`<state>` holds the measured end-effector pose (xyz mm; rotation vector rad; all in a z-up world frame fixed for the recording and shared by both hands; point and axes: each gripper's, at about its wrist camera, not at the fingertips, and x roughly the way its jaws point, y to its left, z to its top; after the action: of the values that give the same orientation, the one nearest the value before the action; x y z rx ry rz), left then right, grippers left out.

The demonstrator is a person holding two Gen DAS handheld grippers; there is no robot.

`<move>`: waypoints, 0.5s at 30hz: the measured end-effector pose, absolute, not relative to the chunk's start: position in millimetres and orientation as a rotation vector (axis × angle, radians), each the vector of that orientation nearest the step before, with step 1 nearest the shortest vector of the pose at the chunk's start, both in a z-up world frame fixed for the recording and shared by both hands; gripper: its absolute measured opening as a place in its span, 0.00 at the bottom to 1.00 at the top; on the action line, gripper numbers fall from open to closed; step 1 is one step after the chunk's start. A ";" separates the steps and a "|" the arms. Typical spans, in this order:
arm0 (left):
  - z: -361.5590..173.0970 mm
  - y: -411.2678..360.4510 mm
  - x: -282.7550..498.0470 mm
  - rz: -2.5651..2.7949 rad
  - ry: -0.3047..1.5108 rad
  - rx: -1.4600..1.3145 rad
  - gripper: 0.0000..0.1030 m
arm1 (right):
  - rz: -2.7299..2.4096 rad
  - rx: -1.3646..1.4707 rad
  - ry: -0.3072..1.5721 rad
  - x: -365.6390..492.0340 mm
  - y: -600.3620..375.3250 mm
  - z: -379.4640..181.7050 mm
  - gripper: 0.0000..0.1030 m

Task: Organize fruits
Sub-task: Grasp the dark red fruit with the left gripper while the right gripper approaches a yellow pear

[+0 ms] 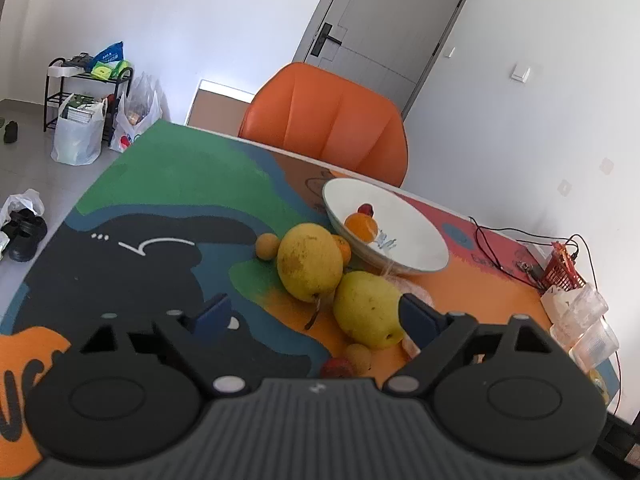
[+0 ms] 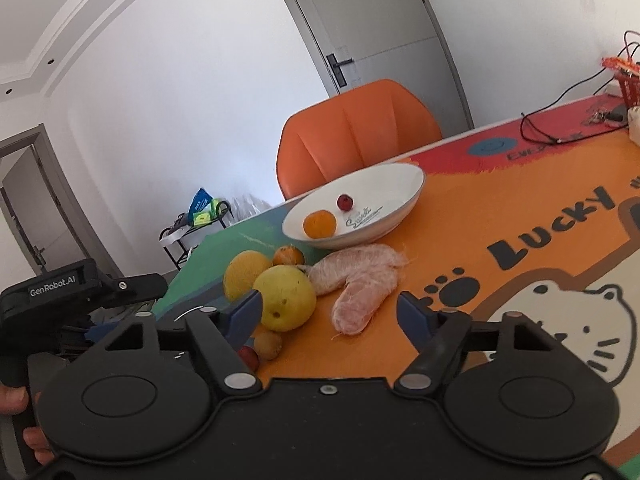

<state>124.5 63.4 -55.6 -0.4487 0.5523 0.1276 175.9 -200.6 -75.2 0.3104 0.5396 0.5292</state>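
Nearest the lens in the right wrist view, the right hand-held gripper is seen with its jaws apart and nothing pressed; the peeled pomelo piece lies just ahead between the fingertips. Its long axis is bent, running from the near blunt end away toward the bowl at the far edge of the desk. The left hand-held gripper is likewise released. One pear lies just against its right finger, stem end turned near; another pear, stem also toward the camera, lies beyond. The right side is judged nearer the pomelo.
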 end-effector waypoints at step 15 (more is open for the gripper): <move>-97.0 54.1 146.1 0.097 0.642 -0.478 0.49 | 0.546 0.284 0.604 195.1 -187.5 -96.4 0.61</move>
<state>146.1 54.1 -97.0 -0.4777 0.6416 0.0966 195.1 -187.5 -96.4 0.2838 0.6038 0.5458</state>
